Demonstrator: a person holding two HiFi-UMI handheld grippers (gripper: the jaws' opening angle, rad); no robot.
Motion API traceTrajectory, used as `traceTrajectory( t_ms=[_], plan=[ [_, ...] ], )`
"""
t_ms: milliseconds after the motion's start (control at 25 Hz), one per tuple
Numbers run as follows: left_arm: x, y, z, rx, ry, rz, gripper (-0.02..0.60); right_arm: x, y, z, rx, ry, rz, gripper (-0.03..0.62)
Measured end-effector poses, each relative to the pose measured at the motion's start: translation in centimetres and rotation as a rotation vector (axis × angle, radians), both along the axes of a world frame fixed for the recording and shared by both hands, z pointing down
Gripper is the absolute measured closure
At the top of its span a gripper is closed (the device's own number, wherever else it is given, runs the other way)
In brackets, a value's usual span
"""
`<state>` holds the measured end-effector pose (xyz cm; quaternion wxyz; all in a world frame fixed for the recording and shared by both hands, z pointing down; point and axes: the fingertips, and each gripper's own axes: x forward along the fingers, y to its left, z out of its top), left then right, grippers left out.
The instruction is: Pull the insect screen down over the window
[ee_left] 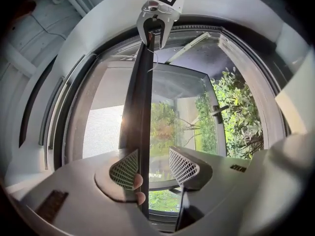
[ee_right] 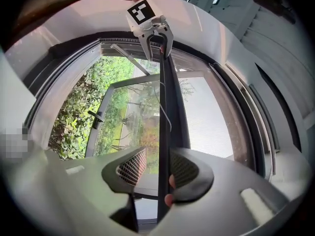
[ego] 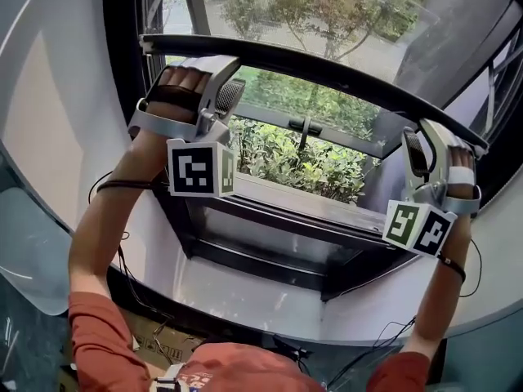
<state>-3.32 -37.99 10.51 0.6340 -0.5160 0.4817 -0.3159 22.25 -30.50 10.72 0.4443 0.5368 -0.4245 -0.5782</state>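
Insect screen's pull bar point(ego: 327, 72), a dark rail lying slantwise across the upper part of the window opening, with the mesh point(ego: 327, 15) stretched above it and the lower opening as yet uncovered. The left gripper point(ego: 222, 88) takes the bar near one end and the right gripper point(ego: 418, 149) near the other, presumably so that the rail descends evenly and does not jam in its side tracks.

In the left gripper view the left gripper point(ee_left: 153, 161) stands part open: the bar passes between its jaws and lies against one pad, with a clear gap to the other. The right gripper point(ee_right: 153, 163) shows the same arrangement. Each is judged to hook the bar and bear on it, not clamp it.

Beyond the bar are the casement handle point(ego: 304, 127), shrubs point(ego: 310, 158) outside, and the pale sill point(ego: 270, 292) below. No container is in view.
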Motion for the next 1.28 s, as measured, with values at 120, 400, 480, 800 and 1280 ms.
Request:
traceTrajectory(
  t_ms=[120, 400, 480, 800, 1280],
  plan=[
    [-0.1, -0.1, 0.8, -0.019, -0.004, 0.004, 0.394, -0.1, 0.0, 0.8, -0.024, -0.009, -0.008, 0.441],
    [-0.3, 0.2, 3.4, -0.075, -0.017, 0.007, 0.394, -0.3, 0.3, 3.4, -0.076, -0.024, -0.021, 0.434],
    [-0.3, 0.5, 4.5, -0.091, -0.022, 0.006, 0.394, -0.3, 0.5, 4.6, -0.088, -0.029, -0.026, 0.434],
    [-0.3, 0.8, 7.6, -0.14, -0.035, 0.008, 0.394, -0.4, 0.8, 7.9, -0.151, -0.06, -0.04, 0.427],
    [-0.6, 1.3, 12.9, -0.232, -0.049, 0.011, 0.394, -0.8, 1.2, 13.1, -0.257, -0.134, -0.072, 0.418]
  ],
)
